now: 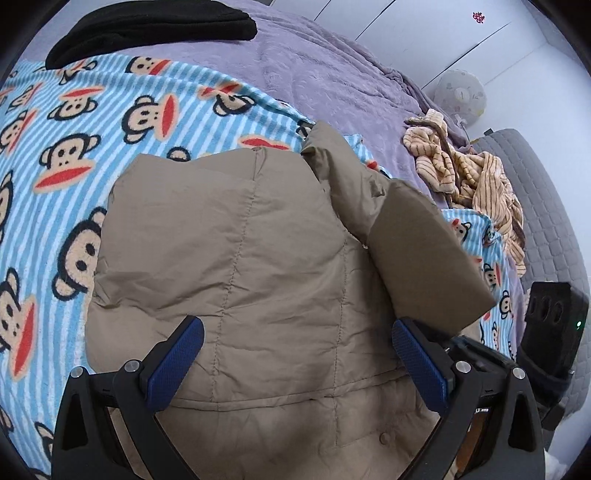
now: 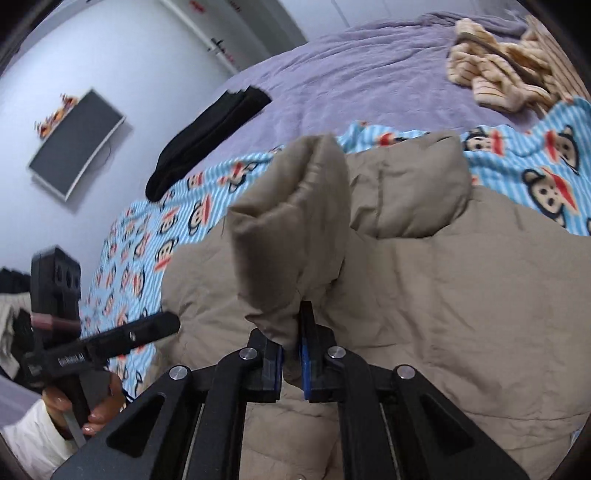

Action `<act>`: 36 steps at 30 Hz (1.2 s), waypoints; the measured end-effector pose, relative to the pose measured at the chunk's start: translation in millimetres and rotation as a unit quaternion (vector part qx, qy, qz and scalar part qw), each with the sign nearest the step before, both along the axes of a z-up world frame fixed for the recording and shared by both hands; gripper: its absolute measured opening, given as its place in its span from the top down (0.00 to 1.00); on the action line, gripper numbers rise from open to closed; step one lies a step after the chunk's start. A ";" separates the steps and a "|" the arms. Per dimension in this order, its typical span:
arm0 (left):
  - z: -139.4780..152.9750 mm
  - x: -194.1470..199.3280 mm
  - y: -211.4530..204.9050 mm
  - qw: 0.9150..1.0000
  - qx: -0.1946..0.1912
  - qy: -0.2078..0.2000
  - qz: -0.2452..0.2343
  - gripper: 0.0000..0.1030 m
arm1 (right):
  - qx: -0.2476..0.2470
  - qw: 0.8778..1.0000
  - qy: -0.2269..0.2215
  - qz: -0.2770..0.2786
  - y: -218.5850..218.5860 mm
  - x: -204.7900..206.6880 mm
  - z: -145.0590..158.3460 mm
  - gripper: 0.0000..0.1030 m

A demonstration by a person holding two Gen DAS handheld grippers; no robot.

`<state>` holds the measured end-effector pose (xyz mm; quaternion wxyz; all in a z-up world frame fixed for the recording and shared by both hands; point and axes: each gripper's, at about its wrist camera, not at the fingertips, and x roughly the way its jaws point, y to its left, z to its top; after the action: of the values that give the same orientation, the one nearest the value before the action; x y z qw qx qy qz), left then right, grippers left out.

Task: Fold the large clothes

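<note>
Right tongs carry a sleeve over the jacket body; left tongs stand spread and empty.

The khaki quilted puffer jacket [image 1: 258, 266] lies flat on the blue-striped monkey-print fleece blanket [image 1: 74, 147], which covers part of a lilac-quilted bed [image 1: 325, 74]. The right tongs [image 2: 291, 354] are clenched on the cuff of the padded khaki sleeve [image 2: 288, 221], held raised above the jacket body. The sleeve's long axis runs away from the right tongs toward the collar end. The left tongs [image 1: 295, 354] are released, fingers wide apart, hovering over the jacket's lower body and gripping nothing. The right hand is nearer the sleeve, so the fold judged next is its to lay. A black folded garment [image 1: 147, 26] and a crumpled tan striped garment [image 1: 469, 177] lie well apart on the bed. White walls surround it.
</note>
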<state>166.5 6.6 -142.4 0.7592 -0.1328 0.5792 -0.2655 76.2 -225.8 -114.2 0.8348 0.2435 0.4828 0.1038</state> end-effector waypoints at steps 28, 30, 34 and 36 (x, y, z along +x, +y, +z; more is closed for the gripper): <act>19.0 -1.3 -64.8 0.997 -0.031 -0.022 -0.072 0.89 | -0.029 0.978 0.139 -0.150 -130.5 -121.6 -65.4 0.71; 4.3 0.0 -58.1 0.997 0.004 -0.009 -0.073 0.89 | -0.072 0.976 0.129 -0.160 -139.1 -116.3 -58.7 0.71; -38.0 -6.3 -54.0 0.994 0.060 0.007 -0.088 0.89 | -0.087 0.967 0.135 -0.196 -174.8 -116.1 -70.3 0.86; -45.9 -8.9 -51.8 0.994 0.062 -0.001 -0.086 0.89 | -0.059 0.965 0.148 -0.207 -186.1 -119.1 -86.8 0.92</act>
<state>157.5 -45.3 -188.3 0.7410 -0.0351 0.6029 -0.2935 -42.9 -411.9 -201.0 0.7702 0.3006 0.5455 -0.1372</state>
